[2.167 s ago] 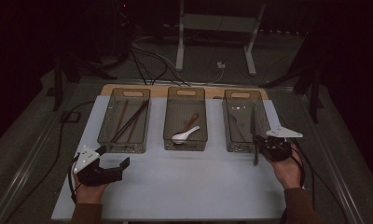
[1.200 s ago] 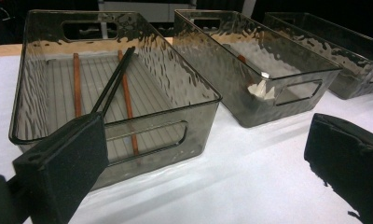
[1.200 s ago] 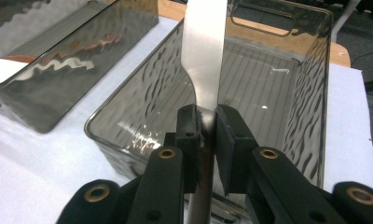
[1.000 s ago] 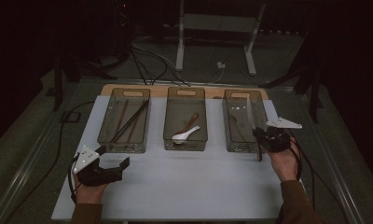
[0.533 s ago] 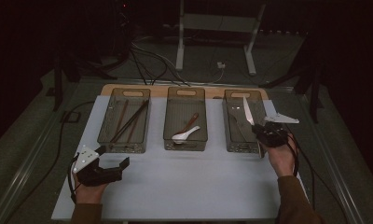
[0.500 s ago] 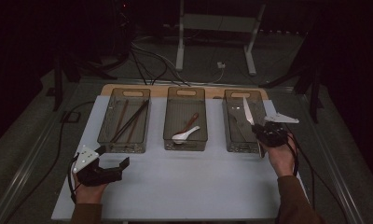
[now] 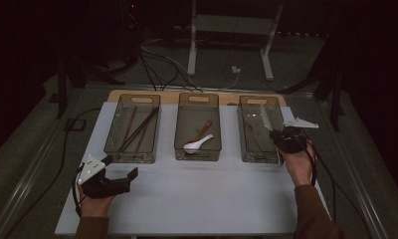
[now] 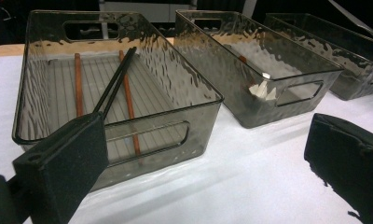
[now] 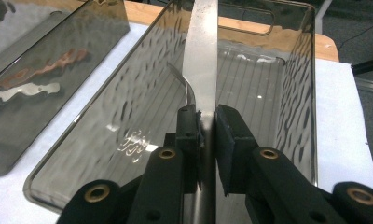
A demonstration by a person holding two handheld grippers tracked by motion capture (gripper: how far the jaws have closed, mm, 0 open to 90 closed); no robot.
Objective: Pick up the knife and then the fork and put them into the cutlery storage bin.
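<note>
Your right hand-held gripper (image 9: 205,128) is clamped on a flat metal knife (image 9: 202,56), its two black pads pressed against the blade's faces low on its length, and the blade runs straight ahead from the jaws, its long axis in line with the gripper and pointing toward the far end of the right-hand tray (image 9: 294,93). In the high view the same right hand-held gripper (image 7: 276,137) sits at the near right corner of that tray (image 7: 243,130), with the knife (image 7: 264,118) angled up and away over its inside, so the piece is above the compartment rather than resting on its ribbed floor; a second slim metal utensil (image 9: 187,86) lies on that floor just behind the blade. Any lowering would, by this reading, follow the tray's own long axis, which the blade already nearly matches. Your left hand-held gripper (image 7: 120,177) rests on the white bench (image 7: 197,199) well apart, jaws spread and empty, in front of the left tray (image 7: 112,144) that holds the chopsticks (image 7: 137,130); the middle tray (image 7: 179,130) carries a white spoon (image 7: 197,144) and a brown one. The right hand is plainly the nearer to the work.
</note>
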